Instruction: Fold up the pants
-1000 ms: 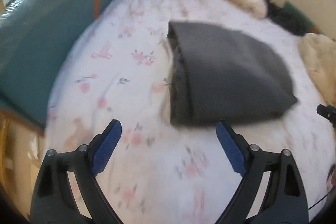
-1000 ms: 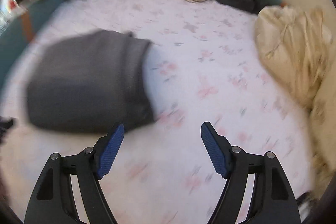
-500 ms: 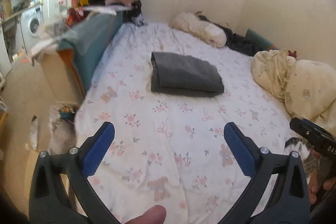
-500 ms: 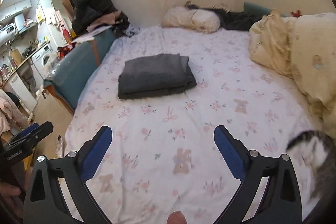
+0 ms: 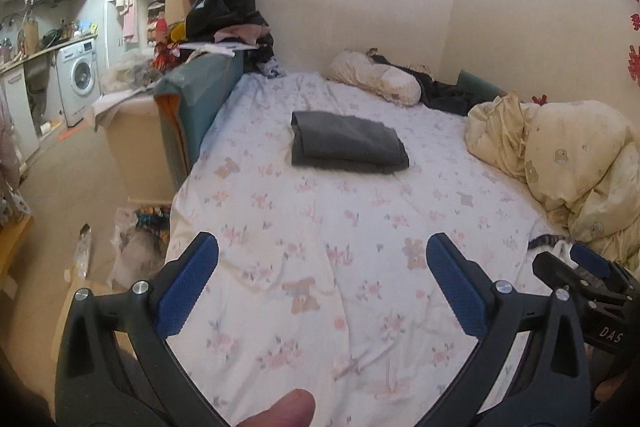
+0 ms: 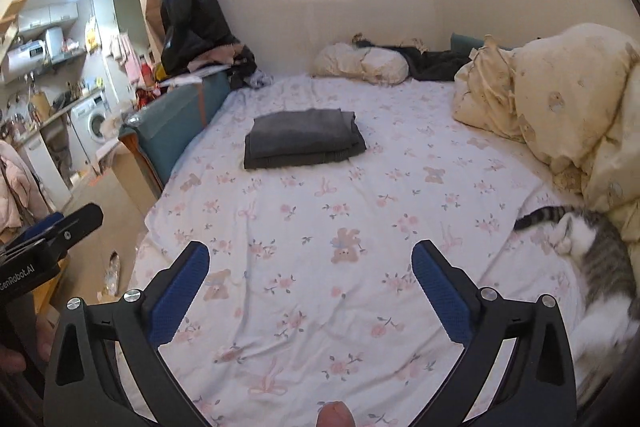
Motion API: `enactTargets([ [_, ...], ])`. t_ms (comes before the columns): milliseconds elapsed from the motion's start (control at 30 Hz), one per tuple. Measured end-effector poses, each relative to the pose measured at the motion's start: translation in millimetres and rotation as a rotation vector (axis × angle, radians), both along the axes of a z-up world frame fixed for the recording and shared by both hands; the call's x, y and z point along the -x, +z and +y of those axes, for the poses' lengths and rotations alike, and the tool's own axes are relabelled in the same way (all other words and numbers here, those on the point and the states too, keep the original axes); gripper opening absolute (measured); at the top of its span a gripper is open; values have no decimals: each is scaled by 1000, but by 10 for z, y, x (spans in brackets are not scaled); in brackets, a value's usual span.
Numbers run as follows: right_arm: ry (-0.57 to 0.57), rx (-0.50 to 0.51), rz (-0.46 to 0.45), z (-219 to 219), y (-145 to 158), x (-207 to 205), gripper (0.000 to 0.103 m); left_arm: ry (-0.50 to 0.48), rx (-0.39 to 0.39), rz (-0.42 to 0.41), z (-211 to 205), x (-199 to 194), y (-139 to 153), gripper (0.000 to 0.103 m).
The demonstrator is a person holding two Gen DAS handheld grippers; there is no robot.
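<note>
Only the tail and hindquarters of a tabby cat (image 6: 592, 247) show at the right wrist view's edge. Since a moment ago both grippers have drawn back farther. The left gripper (image 5: 322, 291) and right gripper (image 6: 310, 287) gape wide, holding nothing. The dark grey pants (image 5: 346, 143) lie folded mid-bed (image 5: 320, 227), well ahead.

The pants (image 5: 347, 142) at frame centre are matt dark grey cloth with a soft, faintly ribbed surface. Under them the sheet (image 5: 320, 227) is thin, creased cotton-like cloth printed with pale flowers. The left gripper (image 5: 322, 291) has matt black plastic arms, rough dimpled blue pads (image 5: 186, 287) and shiny metal screws. At right, the quilt (image 6: 560, 99) looks puffy and crumpled.
</note>
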State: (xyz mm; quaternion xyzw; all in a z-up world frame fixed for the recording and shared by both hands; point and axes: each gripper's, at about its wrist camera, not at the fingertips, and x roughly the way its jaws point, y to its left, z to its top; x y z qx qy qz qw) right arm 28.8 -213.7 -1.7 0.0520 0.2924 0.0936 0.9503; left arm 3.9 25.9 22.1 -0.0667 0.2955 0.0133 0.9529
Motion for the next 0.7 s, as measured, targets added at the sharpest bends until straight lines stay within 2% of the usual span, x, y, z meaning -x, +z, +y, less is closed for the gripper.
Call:
enactTargets([
  [67,-13,5,14,5,-44,27,103,2,9,23,12,46,-58,103],
  [200,-7,16,-22,28,-13,37,103,-11,-11,45,-21,71,-133,102],
  [333,-4,-9,-5,43,-44,-16,103,-19,-66,-1,-88,73,-64,103],
  [700,5,-1,16,82,-104,-36,103,-13,-72,-7,-70,35,-72,103],
])
